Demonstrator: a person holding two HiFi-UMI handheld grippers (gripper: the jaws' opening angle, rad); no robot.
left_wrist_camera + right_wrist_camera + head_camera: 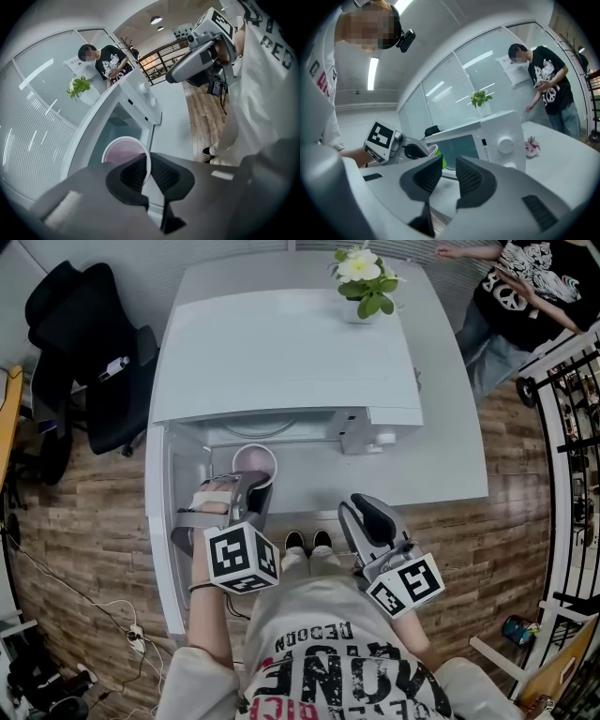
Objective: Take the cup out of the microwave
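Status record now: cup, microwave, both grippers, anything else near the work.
cup: white, pinkish inside, upright, at the microwave's open front; whether it is fully clear of the cavity cannot be told
microwave: on the white table, door open
left gripper: jaws shut on the cup's rim, one jaw inside, one outside
right gripper: jaws apart, nothing between them, held before the table's edge
other: potted plant at the microwave's far side; a bystander beyond the table
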